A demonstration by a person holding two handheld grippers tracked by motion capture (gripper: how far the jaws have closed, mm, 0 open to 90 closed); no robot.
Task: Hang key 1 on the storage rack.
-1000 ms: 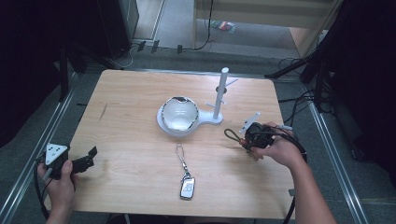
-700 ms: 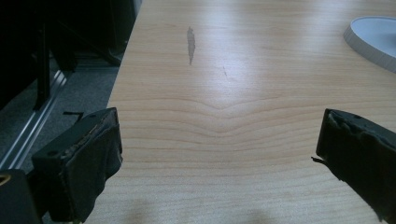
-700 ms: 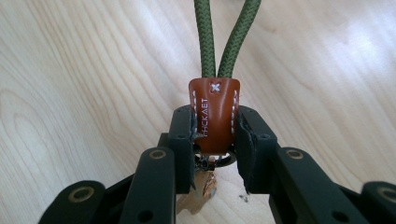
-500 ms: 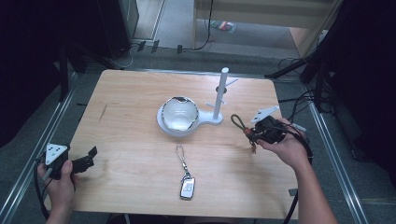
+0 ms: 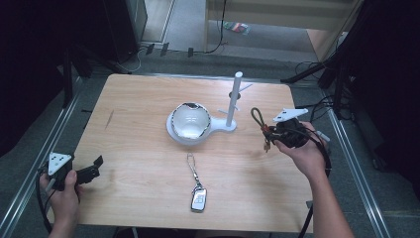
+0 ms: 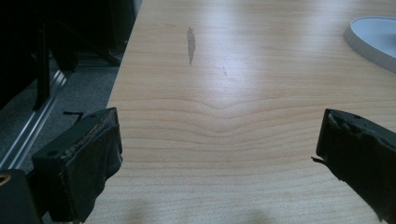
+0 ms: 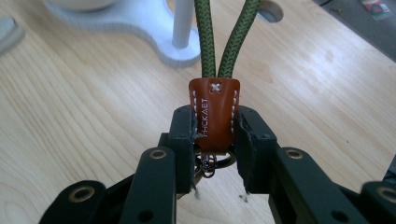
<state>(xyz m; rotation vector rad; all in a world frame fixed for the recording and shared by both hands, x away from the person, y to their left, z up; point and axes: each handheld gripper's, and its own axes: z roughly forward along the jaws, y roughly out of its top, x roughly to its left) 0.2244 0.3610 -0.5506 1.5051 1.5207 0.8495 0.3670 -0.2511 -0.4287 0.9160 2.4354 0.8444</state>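
The right gripper is clamped on a key strap — its two black pads press on either side of the strap's brown leather tab, and a loop of green cord rises out of the top of the tab. A small metal ring hangs below the tab, between the jaws. In the high view the right gripper is held above the right side of the table, near its edge, with the cord loop pointing towards the white stand. The strap is off the table, held in the air to the right of the stand's upright post.

The stand's flat base carries a shiny bowl on its left end. In front of the bowl, nearer the person, a car key on a short chain lies flat on the wood, well apart from both grippers.

The left gripper sits at the table's near left corner. Its jaws stand wide apart with nothing between them — bare wood shows in the gap in the left gripper view.
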